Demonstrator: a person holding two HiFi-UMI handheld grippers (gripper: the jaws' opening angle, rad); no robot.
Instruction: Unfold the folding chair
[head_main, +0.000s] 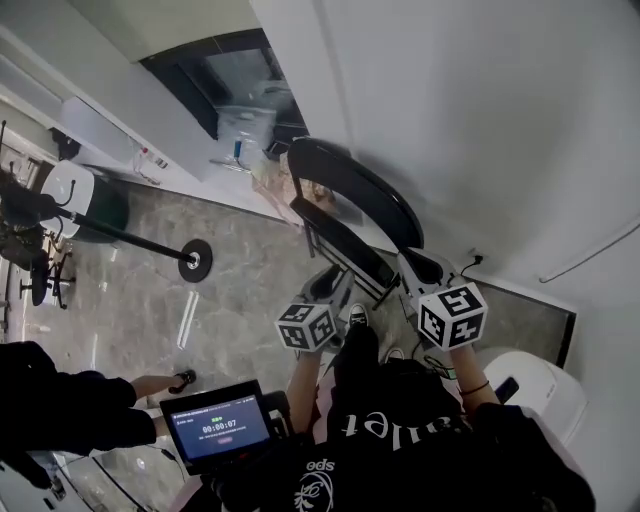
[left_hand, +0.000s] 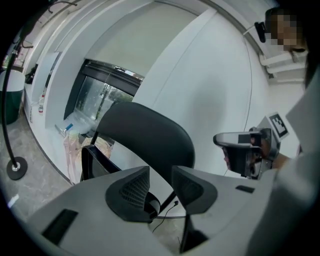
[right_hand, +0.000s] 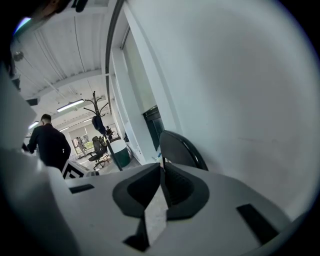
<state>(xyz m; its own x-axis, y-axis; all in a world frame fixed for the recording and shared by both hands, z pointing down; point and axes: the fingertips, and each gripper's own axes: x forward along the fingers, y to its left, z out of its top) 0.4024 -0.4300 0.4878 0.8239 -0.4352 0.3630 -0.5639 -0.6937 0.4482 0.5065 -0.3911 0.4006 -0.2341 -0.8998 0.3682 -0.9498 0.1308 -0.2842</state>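
Black folding chair (head_main: 350, 200) stands right by the white wall (head_main: 480, 120), on grey marbled floor (head_main: 230, 290), just ahead of both grippers; curved backrest on top, seat panel steeply tilted under it, so it looks folded, not opened out. Neither gripper touches it. L gripper (left_hand: 160, 172): jaws parted w/ a clear gap, nothing btwn the pads, only the chair's backrest and frame seen beyond them; in the left gripper view the chair (left_hand: 145, 135) fills the middle and the other gripper shows at far right. R gripper (right_hand: 161, 170): jaws clenched, tips meeting, nothing pinched; chair's backrest edge (right_hand: 177, 147) sits just past the tips, next to the wall. In head view the 2 marker cubes hover side by side in front of the person's torso, L one lower-left of the R one, both near the chair's lower frame. Also around: a pole stand w/ round base (head_main: 195, 260) on the floor to the left, a small screen (head_main: 220, 425) at bottom, and 1 more person's dark sleeve (head_main: 60, 410) at lower left.
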